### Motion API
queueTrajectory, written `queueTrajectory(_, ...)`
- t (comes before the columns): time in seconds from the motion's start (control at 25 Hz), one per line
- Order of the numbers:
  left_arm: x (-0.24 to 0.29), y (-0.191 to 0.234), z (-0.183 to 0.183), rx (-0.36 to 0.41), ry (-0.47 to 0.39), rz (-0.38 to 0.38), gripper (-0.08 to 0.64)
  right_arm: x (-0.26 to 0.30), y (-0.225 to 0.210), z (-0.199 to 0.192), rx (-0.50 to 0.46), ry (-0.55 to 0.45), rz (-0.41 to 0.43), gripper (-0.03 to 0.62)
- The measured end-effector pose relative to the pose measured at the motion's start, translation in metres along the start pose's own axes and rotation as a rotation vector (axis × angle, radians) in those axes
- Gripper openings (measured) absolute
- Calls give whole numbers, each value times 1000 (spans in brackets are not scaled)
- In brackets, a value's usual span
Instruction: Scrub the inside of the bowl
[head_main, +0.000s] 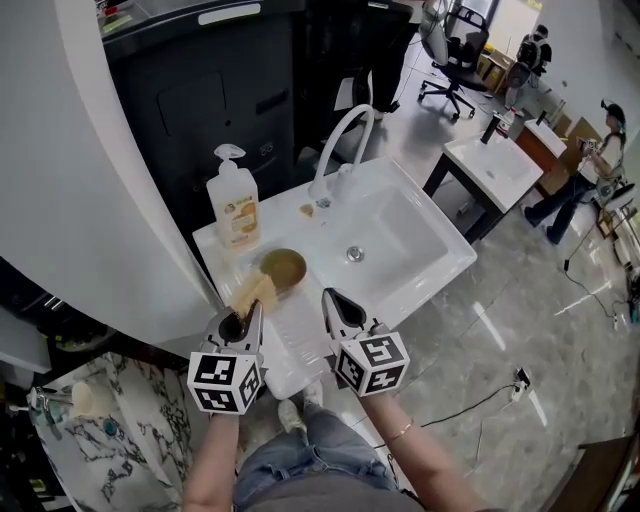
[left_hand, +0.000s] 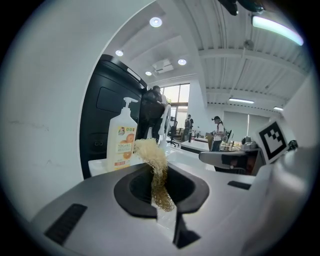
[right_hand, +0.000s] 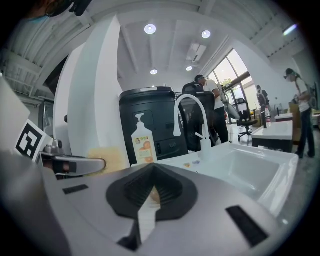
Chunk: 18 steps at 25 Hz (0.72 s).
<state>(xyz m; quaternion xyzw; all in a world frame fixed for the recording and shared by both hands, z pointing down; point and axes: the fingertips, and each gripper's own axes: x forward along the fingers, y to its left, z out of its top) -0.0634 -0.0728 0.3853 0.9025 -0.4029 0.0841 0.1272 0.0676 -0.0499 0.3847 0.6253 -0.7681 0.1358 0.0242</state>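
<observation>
Jaws of the left gripper (head_main: 250, 311) clamped a fibrous scrubber (head_main: 255, 291) just below the brown bowl (head_main: 284, 266) at lower centre, while those of the right gripper (head_main: 330, 298) were closed, empty.

The left hand-held gripper (head_main: 252, 306) and the right hand-held gripper (head_main: 329, 297) sit side by side low in the head view, close but apart. Both point forward and away from the body. The left one's jaws are closed on a loofah (head_main: 253, 291), whose strands stick up past the tips. The right one's jaws are drawn together with nothing gripped. The marker cubes (head_main: 225, 381) face up toward the head. Bare forearms (head_main: 405, 440) reach down from the lower edge, the left one nearly straight and the right one angled inward.
</observation>
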Motion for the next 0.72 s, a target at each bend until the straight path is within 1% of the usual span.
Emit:
queueTrajectory(0.2, -8, 0, 1, 0, -6, 0, 41, -6, 9, 4, -21, -11, 8, 9)
queueTrajectory(0.4, -12, 2, 3, 24, -16, 7, 41, -8, 10, 3, -41, -14, -2, 9)
queueTrajectory(0.72, -13, 4, 4, 25, -20, 6, 41, -9, 13, 7, -44, -31, 1, 9)
